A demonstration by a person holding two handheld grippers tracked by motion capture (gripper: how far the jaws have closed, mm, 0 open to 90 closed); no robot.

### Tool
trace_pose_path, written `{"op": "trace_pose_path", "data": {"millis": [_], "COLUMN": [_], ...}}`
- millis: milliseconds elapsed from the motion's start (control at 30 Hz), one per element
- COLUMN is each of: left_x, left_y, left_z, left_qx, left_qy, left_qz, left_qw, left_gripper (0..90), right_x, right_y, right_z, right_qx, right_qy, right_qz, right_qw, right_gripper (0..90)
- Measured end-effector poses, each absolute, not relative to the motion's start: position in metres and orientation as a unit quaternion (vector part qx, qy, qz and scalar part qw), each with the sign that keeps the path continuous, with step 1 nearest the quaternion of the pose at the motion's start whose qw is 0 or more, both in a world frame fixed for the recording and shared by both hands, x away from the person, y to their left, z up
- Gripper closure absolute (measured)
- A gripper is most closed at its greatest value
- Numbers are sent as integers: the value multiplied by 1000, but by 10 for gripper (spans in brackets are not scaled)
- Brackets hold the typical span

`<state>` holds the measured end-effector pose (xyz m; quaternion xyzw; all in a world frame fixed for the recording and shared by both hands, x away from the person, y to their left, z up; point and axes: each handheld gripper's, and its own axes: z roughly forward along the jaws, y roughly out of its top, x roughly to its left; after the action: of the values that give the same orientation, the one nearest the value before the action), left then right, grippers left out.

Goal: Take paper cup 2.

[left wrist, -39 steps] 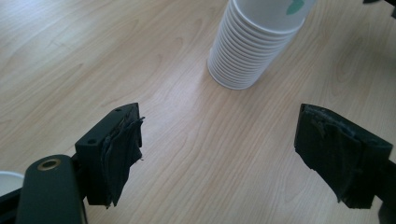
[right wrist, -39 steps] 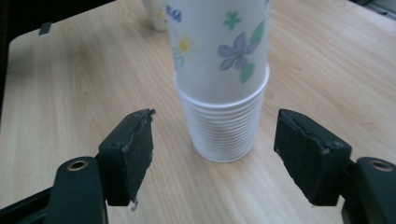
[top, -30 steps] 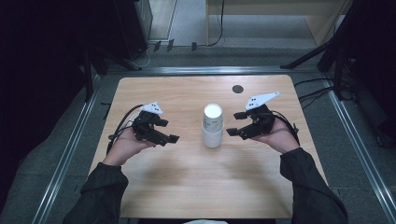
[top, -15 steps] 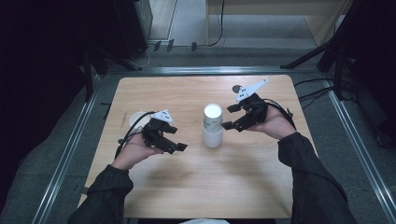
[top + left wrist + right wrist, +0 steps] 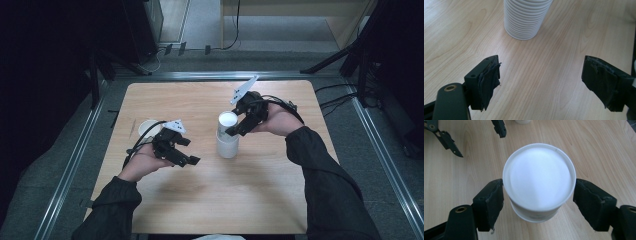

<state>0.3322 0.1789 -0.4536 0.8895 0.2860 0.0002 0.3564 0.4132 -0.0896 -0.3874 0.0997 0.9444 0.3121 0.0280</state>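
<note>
A stack of upside-down ribbed white paper cups (image 5: 227, 142) stands in the middle of the wooden table (image 5: 280, 200). My right gripper (image 5: 235, 129) reaches in from the right at the stack's top. In the right gripper view its jaws press both sides of the top cup (image 5: 539, 177), so the right gripper (image 5: 539, 195) is shut on it. My left gripper (image 5: 187, 151) hovers left of the stack, open and holding nothing. Seen from the left gripper (image 5: 541, 82), the stack (image 5: 525, 20) stands ahead, beyond the pads (image 5: 490, 80).
A single white cup (image 5: 147, 128) sits on the table behind my left hand, near the left edge. Cables trail from both grippers. Metal rails and a dark floor surround the table. Bare wood lies in front of the stack.
My right gripper has swung in from the right and shut on the top cup. My left gripper has drifted toward the near side and slightly right.
</note>
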Motion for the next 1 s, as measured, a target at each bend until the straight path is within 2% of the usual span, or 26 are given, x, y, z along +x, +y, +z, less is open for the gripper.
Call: {"op": "trace_pose_path", "data": {"millis": [200, 1000], "left_x": [331, 329], "left_y": [177, 175], "left_z": [-454, -455], "left_qx": [893, 896], "left_qy": [279, 271], "left_qz": [3, 4], "left_qw": [353, 352], "left_gripper": [151, 151], "right_x": [416, 411], "right_y": [-78, -78], "right_z": [-384, -352], "right_qx": [104, 119], "right_qy": [951, 955], "right_qz": [290, 270], "right_qw": [20, 21], "right_gripper": [321, 341]}}
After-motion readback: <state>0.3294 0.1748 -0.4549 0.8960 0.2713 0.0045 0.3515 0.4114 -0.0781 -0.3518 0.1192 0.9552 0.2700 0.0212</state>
